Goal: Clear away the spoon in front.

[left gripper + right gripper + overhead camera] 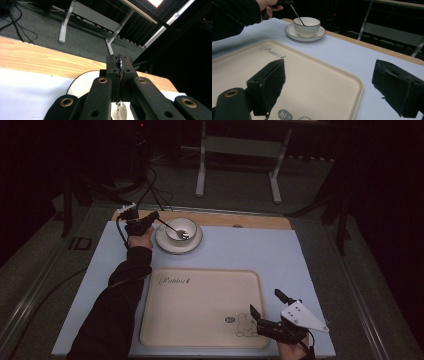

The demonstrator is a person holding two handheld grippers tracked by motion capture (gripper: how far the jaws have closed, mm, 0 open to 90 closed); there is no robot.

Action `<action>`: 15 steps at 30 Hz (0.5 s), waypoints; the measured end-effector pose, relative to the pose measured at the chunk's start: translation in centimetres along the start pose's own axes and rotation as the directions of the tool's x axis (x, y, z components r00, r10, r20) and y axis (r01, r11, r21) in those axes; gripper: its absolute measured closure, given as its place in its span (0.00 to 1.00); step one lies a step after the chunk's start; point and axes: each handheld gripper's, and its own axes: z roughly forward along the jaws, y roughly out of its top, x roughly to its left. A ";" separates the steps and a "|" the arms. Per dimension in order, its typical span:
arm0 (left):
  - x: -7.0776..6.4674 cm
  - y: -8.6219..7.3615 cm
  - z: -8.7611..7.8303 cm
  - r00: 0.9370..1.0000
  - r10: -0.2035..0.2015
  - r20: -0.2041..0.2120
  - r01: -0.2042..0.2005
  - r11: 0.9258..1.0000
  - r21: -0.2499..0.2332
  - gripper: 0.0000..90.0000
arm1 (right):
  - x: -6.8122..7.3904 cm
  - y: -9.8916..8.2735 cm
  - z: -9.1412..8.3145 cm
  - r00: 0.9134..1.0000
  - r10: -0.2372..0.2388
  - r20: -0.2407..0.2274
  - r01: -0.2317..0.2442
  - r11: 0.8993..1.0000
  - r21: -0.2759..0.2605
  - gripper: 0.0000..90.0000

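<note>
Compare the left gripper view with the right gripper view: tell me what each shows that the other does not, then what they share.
Left gripper view alone: the left gripper with its jaws shut on the spoon handle, and the spoon's end below.

Right gripper view alone: the cream tray with its lettering, the white bowl on its saucer, and the right gripper with its jaws wide apart above the tray, holding nothing.

Both: the light blue mat, the wooden table edge and a metal frame behind.

The spoon (121, 111) runs hidden between the left tool's (119, 65) closed jaws, its bowl cut off by the bottom edge.
</note>
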 end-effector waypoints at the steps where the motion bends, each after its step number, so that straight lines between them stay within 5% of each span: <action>1: -0.1 0.1 -0.1 1.000 0.004 0.001 -0.004 1.000 -0.006 0.99 | 0.0 0.0 0.0 1.000 0.002 -0.001 -0.002 1.000 -0.001 0.13; 15: -1.3 3.5 -3.3 0.998 0.067 0.020 -0.066 0.997 -0.039 1.00 | 0.0 0.0 0.1 1.000 0.000 0.000 0.000 1.000 0.001 0.13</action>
